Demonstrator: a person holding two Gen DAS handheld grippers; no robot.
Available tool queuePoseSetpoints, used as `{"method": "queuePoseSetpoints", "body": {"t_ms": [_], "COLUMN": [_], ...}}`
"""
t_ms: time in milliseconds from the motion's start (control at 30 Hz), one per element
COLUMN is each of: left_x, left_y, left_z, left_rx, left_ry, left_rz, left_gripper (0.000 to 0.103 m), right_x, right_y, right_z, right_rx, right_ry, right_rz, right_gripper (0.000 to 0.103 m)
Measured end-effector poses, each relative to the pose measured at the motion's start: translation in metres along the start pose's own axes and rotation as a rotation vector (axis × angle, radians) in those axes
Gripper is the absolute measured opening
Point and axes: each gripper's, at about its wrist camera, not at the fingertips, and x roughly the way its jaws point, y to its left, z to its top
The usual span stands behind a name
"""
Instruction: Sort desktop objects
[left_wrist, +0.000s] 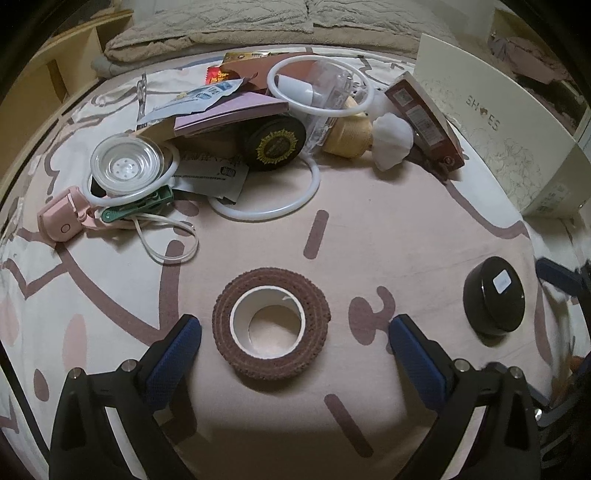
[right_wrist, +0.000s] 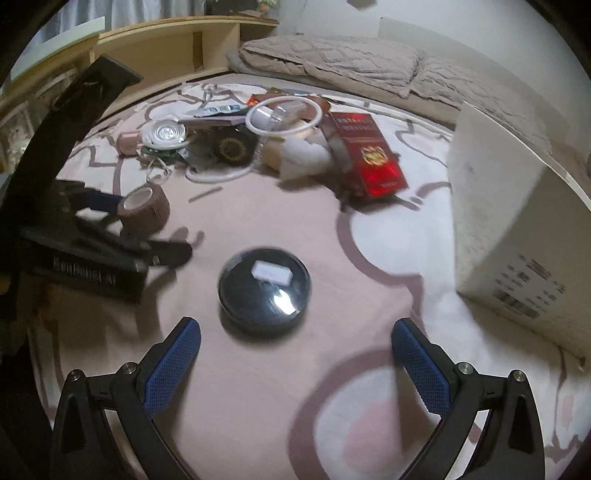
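A brown roll of tape (left_wrist: 271, 323) with a white core lies flat on the pink patterned sheet, between the wide-apart blue fingers of my left gripper (left_wrist: 295, 332), which is open and touches nothing. A round black tin (left_wrist: 495, 295) with a white label lies to its right. In the right wrist view that black tin (right_wrist: 265, 288) sits just ahead of my open right gripper (right_wrist: 295, 332), outside its fingers. The left gripper (right_wrist: 107, 206) and the tape roll (right_wrist: 146, 208) show at the left there.
A heap of clutter lies farther back: white rings (left_wrist: 319, 86), a black round box with a gold emblem (left_wrist: 275, 144), a red box (right_wrist: 367, 153), a clear lid (left_wrist: 127, 164), a pink device (left_wrist: 59, 218), papers. A white shoe box (right_wrist: 517, 229) stands at the right. Pillows (right_wrist: 332, 61) lie behind.
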Motion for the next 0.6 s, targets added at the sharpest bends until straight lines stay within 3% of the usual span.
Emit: {"method": "queuePoseSetpoints", "body": {"t_ms": [367, 600], "left_x": [-0.0020, -0.0073], "left_y": [0.0017, 0.0057], "left_z": [0.0023, 0.0043], "left_rx": [-0.011, -0.027], "left_ry": [-0.002, -0.028], "left_rz": [-0.008, 0.004], "left_gripper": [0.103, 0.083], "right_x": [0.0115, 0.0100], "right_y": [0.0040, 0.0064], "right_z": [0.0033, 0.0008], "right_rx": [-0.002, -0.008], "right_ry": [0.033, 0.026], "right_rz": [-0.006, -0.026], "right_gripper": [0.103, 0.103]}}
